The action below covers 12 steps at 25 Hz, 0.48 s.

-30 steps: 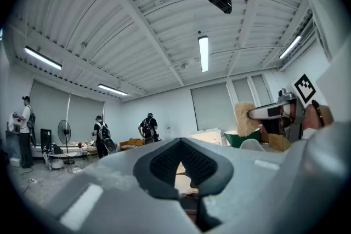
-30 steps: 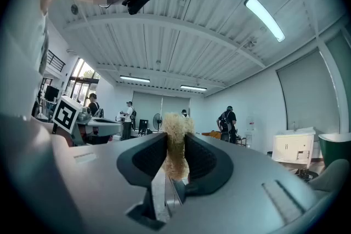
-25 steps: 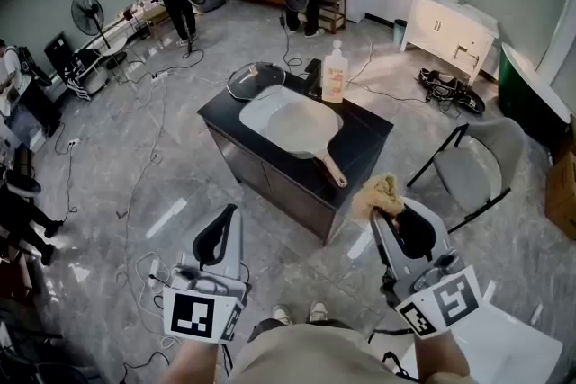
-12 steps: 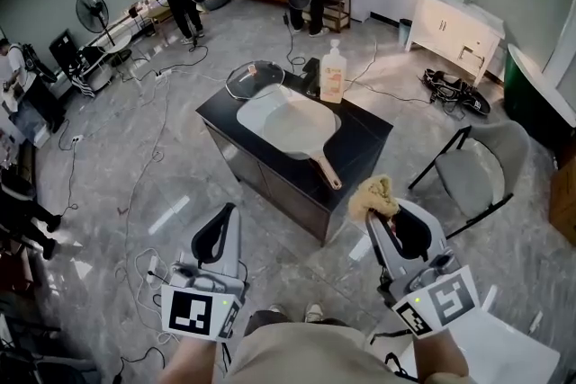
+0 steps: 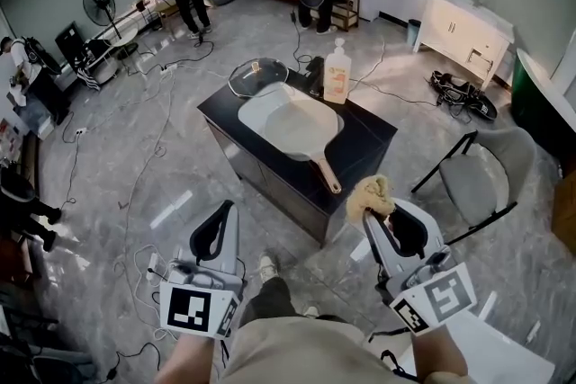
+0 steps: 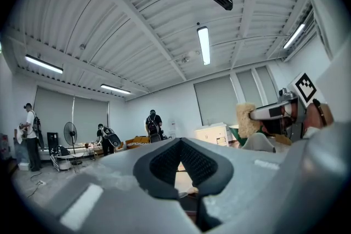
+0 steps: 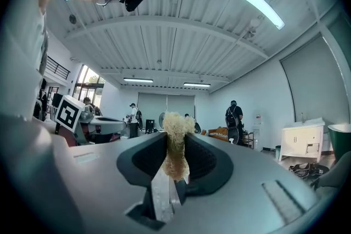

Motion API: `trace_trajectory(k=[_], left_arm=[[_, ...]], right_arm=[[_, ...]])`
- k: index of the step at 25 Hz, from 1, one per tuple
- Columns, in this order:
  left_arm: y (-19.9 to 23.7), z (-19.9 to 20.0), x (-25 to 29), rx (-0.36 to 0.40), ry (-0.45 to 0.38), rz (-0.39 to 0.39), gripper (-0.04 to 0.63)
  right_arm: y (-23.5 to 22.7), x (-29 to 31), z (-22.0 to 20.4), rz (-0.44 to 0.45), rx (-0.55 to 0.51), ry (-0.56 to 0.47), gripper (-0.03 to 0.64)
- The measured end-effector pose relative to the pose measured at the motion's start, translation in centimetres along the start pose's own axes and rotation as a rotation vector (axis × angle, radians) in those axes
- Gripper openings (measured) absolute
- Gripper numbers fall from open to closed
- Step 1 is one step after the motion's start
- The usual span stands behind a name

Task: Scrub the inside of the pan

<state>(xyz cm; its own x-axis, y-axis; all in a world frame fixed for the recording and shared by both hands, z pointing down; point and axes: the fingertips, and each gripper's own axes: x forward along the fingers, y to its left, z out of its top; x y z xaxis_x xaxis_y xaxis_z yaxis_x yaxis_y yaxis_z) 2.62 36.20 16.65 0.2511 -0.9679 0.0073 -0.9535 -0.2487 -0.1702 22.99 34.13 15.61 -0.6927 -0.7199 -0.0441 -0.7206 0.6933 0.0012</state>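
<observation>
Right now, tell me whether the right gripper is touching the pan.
Apart. The head view shows the right gripper, shut on a scrub pad, with floor between it and the pan.

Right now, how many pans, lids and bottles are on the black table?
pan: 1
lid: 1
bottle: 1
Total: 3

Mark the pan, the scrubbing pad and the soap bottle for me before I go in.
pan (image 5: 288, 123), head view, middle of its pale inside.
scrubbing pad (image 5: 371, 196), head view, middle of the yellowish tuft.
soap bottle (image 5: 337, 76), head view, front of its body.
</observation>
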Motion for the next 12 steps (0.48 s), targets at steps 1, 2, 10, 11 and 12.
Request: trace_trajectory(k=[1,2,10,11,12], left_arm=[[0.1,-0.2,0.4,-0.001,0.000,-0.003,0.002],[0.2,-0.4,0.8,-0.002,0.000,-0.005,0.002],[2.7,-1.5,4.9,-0.008,-0.013,-0.025,0.002],[3.3,-1.8,5.6,-0.010,-0.012,-0.028,0.002],[3.8,-2.1,6.2,-0.012,-0.011,-0.031,0.002]], right_arm=[[-0.1,0.3,-0.2,0.001,-0.001,0.002,0.104],[-0.3,0.7,-0.4,0.001,-0.002,0.006,0.104],[-2.0,5.1,-1.9,-0.010,-0.020,0.032,0.104],[-2.2,5.9,-2.2,-0.012,-0.021,0.036,0.104],[-2.4,6.7,-2.4,-0.014,-0.021,0.040,0.104]])
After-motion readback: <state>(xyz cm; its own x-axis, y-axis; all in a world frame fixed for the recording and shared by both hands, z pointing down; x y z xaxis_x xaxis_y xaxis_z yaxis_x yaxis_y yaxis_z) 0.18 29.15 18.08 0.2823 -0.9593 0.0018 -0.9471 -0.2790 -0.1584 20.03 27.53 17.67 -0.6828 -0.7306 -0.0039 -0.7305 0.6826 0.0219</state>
